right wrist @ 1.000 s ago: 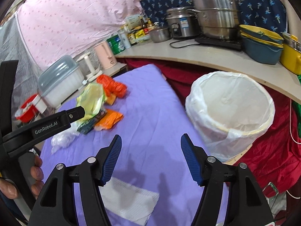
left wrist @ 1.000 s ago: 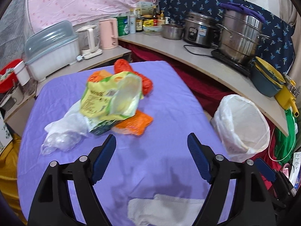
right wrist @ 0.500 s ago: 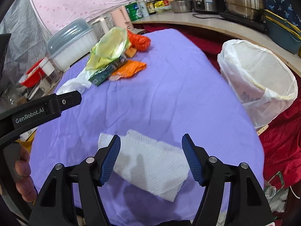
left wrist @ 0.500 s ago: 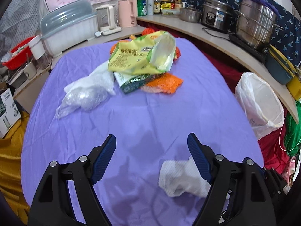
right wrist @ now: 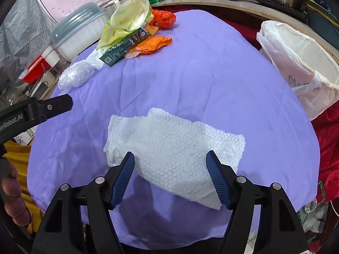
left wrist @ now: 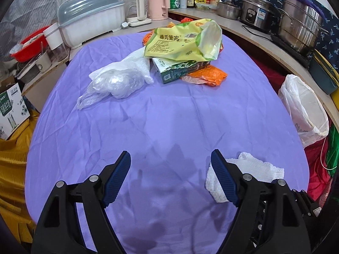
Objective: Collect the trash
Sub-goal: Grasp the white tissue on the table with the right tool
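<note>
A crumpled white paper towel [right wrist: 169,148] lies near the front of the purple table [right wrist: 211,80]. My right gripper [right wrist: 170,178] hangs just over its near edge, open, pads apart from it. The same towel [left wrist: 254,169] shows in the left wrist view, right of my left gripper [left wrist: 170,176], which is open over bare cloth. Farther back lies a heap of trash: a yellow-green bag [left wrist: 182,42], a green carton [left wrist: 180,69], an orange wrapper [left wrist: 207,76] and a clear plastic bag [left wrist: 116,82]. A white-lined bin [right wrist: 296,55] stands at the table's right.
A curved counter [left wrist: 254,31] behind holds pots, a rice cooker [left wrist: 258,17], bottles and kettles. A lidded white dish rack [left wrist: 91,21] and a red bowl [left wrist: 27,46] stand at the back left. Yellow cloth [left wrist: 12,169] hangs at the left, red cloth [right wrist: 330,148] at the right.
Both grippers have come down and nearer the front of the table. The paper towel has grown large under my right gripper. The trash heap now looks farther off.
</note>
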The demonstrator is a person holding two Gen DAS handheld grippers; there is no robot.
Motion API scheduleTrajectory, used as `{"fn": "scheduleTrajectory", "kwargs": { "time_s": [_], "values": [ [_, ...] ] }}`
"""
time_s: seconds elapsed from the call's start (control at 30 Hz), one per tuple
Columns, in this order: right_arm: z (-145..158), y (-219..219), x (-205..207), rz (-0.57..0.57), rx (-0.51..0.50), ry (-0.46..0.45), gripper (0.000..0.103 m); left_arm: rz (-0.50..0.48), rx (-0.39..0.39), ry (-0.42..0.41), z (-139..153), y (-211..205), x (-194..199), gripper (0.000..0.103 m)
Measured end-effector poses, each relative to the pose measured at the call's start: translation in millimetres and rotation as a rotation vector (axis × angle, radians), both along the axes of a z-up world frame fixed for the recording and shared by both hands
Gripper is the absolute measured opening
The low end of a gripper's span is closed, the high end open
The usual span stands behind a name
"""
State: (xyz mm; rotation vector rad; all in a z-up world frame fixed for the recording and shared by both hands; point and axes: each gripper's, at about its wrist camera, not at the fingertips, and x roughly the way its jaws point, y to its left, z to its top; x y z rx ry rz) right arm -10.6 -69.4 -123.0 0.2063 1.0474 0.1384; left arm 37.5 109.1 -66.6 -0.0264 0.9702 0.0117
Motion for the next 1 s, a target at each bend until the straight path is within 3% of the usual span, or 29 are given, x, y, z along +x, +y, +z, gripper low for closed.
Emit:
{"fn": "scheduleTrajectory", "kwargs": {
  "time_s": [0.2, 0.37, 0.57, 0.67, 0.7, 1.0],
  "values": [
    [-2.5, 14.2, -0.5, 0.028, -0.099, -0.031, 0.069, 0.025, -0.007, 0.010, -3.1, 12.8, 2.8, 0.074],
    [-5.0, 23.2, 0.0, 0.050, -0.182, -0.055, 0.065, 0.036, -0.014, 0.018, -7.2, 20.3, 7.7, 0.074],
    [-4.2, 21.3, 6.3, 0.054, -0.186, -0.063, 0.044, 0.042, -0.019, 0.032, -12.4, 24.8, 14.8, 0.074],
    [-3.4, 23.2, 9.4, 0.069, -0.177, -0.067, 0.021, 0.044, -0.021, 0.038, -14.7, 26.4, 18.6, 0.074],
    [-3.0, 24.7, 11.7, 0.087, -0.161, -0.063, 0.008, 0.046, -0.023, 0.041, -15.3, 27.3, 20.2, 0.074],
    [16.9, 16.5, 34.6, 0.061, -0.068, -0.070, 0.005, 0.048, -0.045, 0.013, -4.2, 30.4, 46.0, 0.076]
  ]
}}
